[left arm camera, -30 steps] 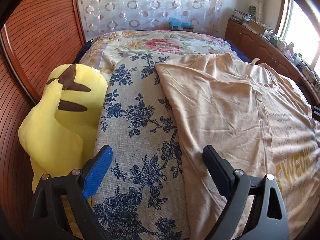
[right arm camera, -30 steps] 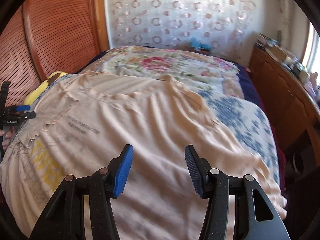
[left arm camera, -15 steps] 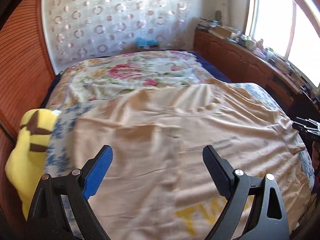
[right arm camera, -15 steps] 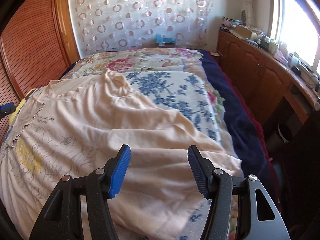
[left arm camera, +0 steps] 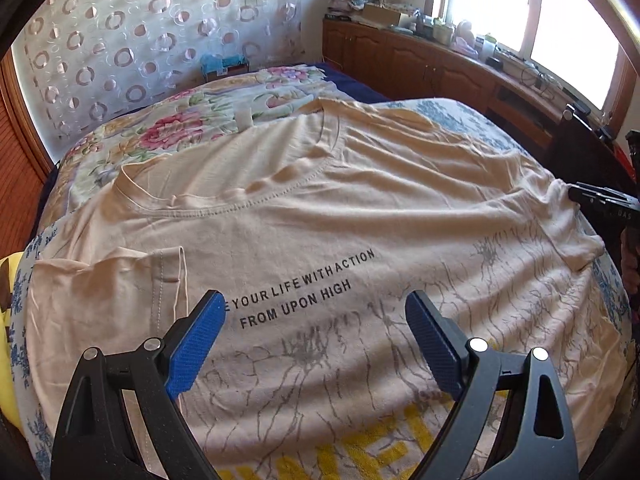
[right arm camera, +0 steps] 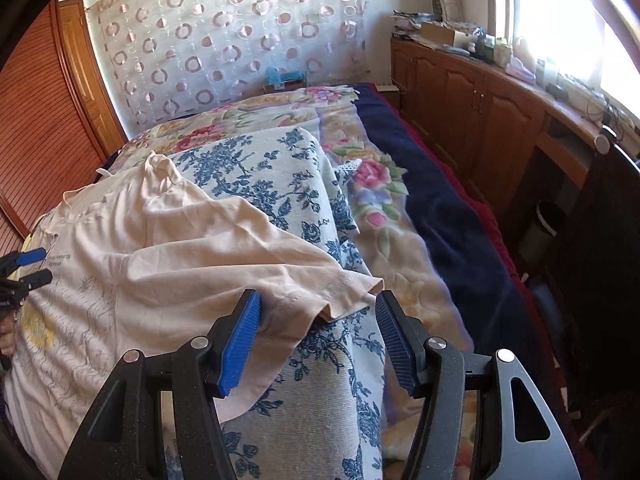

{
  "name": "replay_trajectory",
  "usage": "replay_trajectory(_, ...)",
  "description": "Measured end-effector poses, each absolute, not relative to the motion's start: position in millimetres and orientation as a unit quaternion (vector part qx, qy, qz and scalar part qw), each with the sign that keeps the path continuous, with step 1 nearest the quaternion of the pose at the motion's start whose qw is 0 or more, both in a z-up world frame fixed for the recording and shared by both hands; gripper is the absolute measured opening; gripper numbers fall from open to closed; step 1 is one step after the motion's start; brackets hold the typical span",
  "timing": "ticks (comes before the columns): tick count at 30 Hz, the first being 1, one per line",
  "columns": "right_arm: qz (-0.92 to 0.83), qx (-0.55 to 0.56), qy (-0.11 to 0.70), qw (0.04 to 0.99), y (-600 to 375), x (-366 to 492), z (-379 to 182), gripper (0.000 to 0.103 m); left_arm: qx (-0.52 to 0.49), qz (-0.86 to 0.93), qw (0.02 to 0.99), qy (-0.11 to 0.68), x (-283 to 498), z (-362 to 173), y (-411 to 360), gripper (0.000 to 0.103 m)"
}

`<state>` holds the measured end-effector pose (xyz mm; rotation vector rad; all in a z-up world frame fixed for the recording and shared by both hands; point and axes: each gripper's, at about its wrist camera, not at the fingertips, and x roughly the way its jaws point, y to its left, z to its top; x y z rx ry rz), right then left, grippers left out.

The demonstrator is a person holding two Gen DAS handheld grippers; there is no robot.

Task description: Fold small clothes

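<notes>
A cream T-shirt (left arm camera: 360,208) with black lettering and a yellow print lies spread face up on the bed. Its left sleeve (left arm camera: 100,288) is folded in over the body. My left gripper (left arm camera: 315,300) hovers open above the chest lettering with nothing between its fingers. My right gripper (right arm camera: 318,300) stands open at the shirt's right side. The hem of the right sleeve (right arm camera: 344,292) lies between its pads, which do not press on it. Each gripper shows at the edge of the other view: the right gripper (left arm camera: 600,200) by the sleeve, the left gripper (right arm camera: 28,268) over the print.
Under the shirt lies a blue-flowered cloth (right arm camera: 260,172) on a floral quilt (left arm camera: 168,128). A dark blue blanket (right arm camera: 420,184) runs along the bed's right side. Wooden cabinets (right arm camera: 480,112) stand to the right, a wardrobe door (right arm camera: 48,140) to the left. A yellow plush (left arm camera: 6,320) sits at the far left.
My left gripper has swung from the bed's left edge by the plush to over the shirt's chest. My right gripper has moved right to the sleeve hem, its jaws slightly wider.
</notes>
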<state>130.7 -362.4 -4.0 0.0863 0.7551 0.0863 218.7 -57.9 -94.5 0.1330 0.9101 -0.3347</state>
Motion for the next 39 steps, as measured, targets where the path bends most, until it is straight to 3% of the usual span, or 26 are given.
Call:
replay_trajectory(14,0.066,0.076,0.394,0.914,-378.7,143.3,-2.8,0.061,0.078,-0.164,0.881,0.436,219.2,-102.8,-67.4,0.099)
replay_trajectory(18,0.075,0.076,0.395,0.912,-378.5,150.0,-2.2,0.047,0.08,-0.166,0.88,0.438,219.6,-103.3,-68.5,0.101)
replay_trajectory(22,0.06,0.049,0.391,0.917,-372.0,151.2,5.0,0.019,0.078,-0.166,0.88,0.438,220.6,-104.1,-68.9,0.102)
replay_trajectory(24,0.052,0.035,0.383,0.921,-369.3,150.2,10.8,0.01,0.078,-0.166,0.88,0.437,220.2,-104.4,-70.2,0.102)
replay_trajectory(39,0.146,-0.028,0.328,0.933,-288.0,143.3,72.0,0.006,0.047,-0.165,0.899,0.403,210.2,-87.5,-49.1,0.102)
